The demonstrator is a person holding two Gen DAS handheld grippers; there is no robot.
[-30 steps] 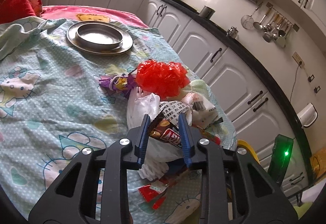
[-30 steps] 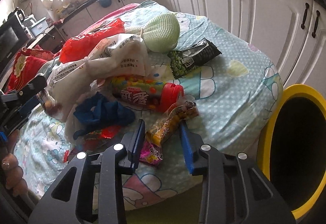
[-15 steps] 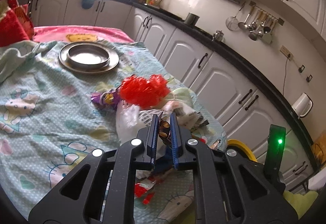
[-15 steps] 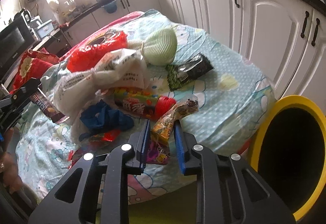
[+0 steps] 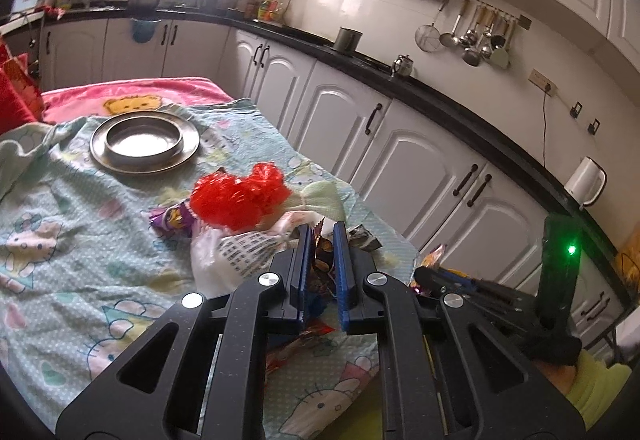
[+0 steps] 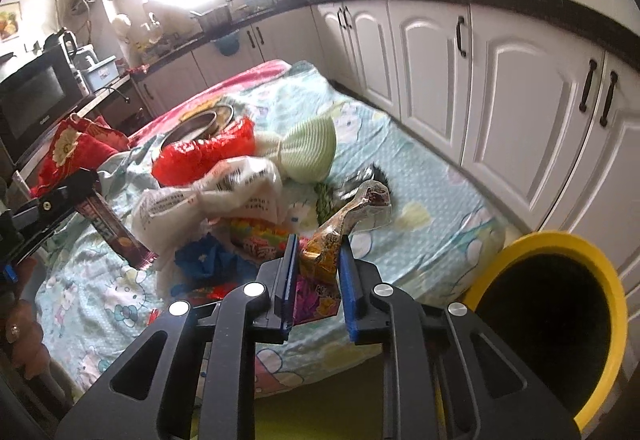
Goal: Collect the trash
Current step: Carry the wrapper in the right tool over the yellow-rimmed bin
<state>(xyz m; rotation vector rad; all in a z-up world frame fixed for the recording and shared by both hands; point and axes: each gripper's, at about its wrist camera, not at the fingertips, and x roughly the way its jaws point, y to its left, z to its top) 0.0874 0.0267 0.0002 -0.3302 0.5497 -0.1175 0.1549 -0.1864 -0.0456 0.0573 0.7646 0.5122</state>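
Left tool (image 5: 322, 240): nearly closed, pinching brown snack wrapper (image 5: 323, 255); same wrapper seen from right view hanging long and dark below the tool (image 6: 116, 232), clear of the bedspread. Right tool (image 6: 318, 254): jaws closing on yellow snack packet (image 6: 326, 250), pads pressing its lower half, top end (image 6: 370, 197) sticking up crumpled and free.

Step in hand, by judgement: carrying both pieces off the pile toward the yellow bin (image 6: 608, 280), standing on the floor off the bed's near right corner. To do well: keep both pinches firm, since thin foil slides; lift high enough that the dangling ends miss the pile; bring each over the dark mouth before letting go, one at a time, so the tools do not crowd each other at the rim.

Outward, remaining trash near the bed's right edge: white printed bag (image 6: 208, 199), blue crumple (image 6: 204, 260), candy tube (image 6: 260, 240), red net bag (image 5: 240, 199), purple wrapper (image 5: 172, 217), dark green packet (image 6: 360, 179), red scraps near the front edge. Green knitted item (image 6: 312, 151) likely not trash. Steel plate and bowl (image 5: 144, 141) farther back, well apart.

In the way: loose white bag just beside the brown wrapper, could snag and drag. Cupboard doors (image 6: 520, 119) close behind the bin.
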